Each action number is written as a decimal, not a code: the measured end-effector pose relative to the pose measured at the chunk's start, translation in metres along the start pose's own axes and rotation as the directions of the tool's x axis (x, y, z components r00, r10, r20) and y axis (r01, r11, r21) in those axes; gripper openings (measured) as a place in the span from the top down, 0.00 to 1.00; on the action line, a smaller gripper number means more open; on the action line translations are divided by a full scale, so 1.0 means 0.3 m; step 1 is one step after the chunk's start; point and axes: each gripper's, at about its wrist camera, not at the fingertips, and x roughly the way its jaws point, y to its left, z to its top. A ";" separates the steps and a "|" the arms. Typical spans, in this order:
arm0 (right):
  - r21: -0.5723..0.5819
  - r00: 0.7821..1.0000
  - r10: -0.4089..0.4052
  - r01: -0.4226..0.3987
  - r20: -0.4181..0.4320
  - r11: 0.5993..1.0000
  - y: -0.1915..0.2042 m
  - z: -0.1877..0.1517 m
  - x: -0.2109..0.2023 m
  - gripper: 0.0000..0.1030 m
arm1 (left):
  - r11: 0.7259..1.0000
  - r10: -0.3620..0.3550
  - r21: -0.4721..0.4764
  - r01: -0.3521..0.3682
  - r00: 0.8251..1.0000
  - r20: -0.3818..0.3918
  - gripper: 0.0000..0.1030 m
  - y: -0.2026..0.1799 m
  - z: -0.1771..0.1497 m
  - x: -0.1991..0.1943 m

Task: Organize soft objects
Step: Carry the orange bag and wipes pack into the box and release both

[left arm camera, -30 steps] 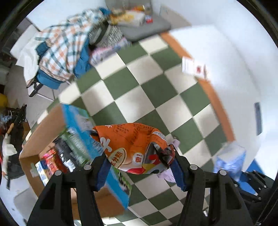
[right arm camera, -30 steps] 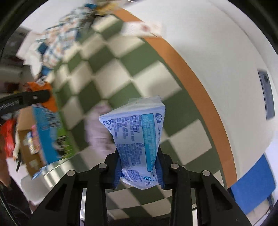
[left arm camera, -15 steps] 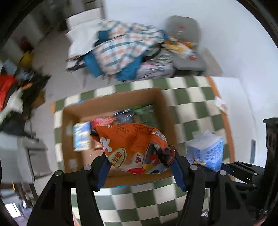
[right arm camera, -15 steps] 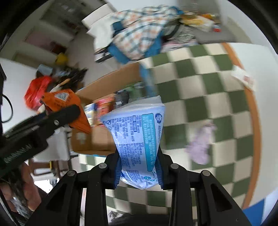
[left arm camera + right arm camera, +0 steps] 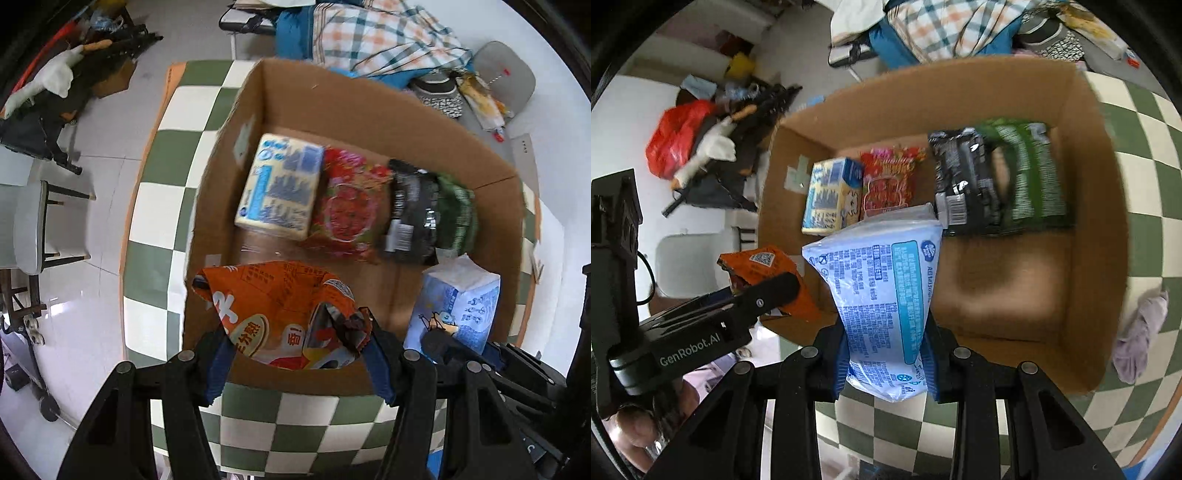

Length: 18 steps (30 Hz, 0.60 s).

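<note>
My left gripper (image 5: 299, 354) is shut on an orange snack bag (image 5: 280, 314) and holds it over the near edge of an open cardboard box (image 5: 369, 107). My right gripper (image 5: 886, 354) is shut on a light blue tissue pack (image 5: 882, 291), also above the box's near edge (image 5: 1086, 354); that pack shows in the left wrist view (image 5: 461, 302). Inside the box lie a blue-and-white tissue pack (image 5: 280, 188), a red bag (image 5: 347, 206), a black bag (image 5: 410, 214) and a green bag (image 5: 458, 218). The left gripper with the orange bag (image 5: 764, 273) appears at the right view's left.
The box stands on a green-and-white checked mat (image 5: 170, 162). A lilac cloth (image 5: 1141, 336) lies on the mat right of the box. Beyond the box are plaid clothes (image 5: 373, 37), a grey cushion (image 5: 506, 70), a stool (image 5: 40, 229) and floor clutter with a red bag (image 5: 676, 136).
Both grippers have swung from the open checked mat to above the cardboard box, each still holding its pack. The box interior now fills both views.
</note>
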 end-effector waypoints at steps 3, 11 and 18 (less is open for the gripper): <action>-0.013 0.999 -0.022 0.022 -0.028 1.000 0.017 0.005 0.076 0.66 | 1.000 -0.003 -0.009 0.002 1.000 -0.024 0.42 0.020 0.008 0.031; -0.021 0.997 -0.043 0.042 -0.063 0.999 0.031 0.050 0.188 0.59 | 1.000 -0.009 -0.022 0.007 0.997 -0.074 0.39 0.041 0.031 0.077; -0.012 0.996 -0.040 0.039 -0.073 0.999 0.029 0.074 0.219 0.34 | 0.997 -0.049 -0.068 0.044 0.996 -0.069 0.29 0.084 0.047 0.064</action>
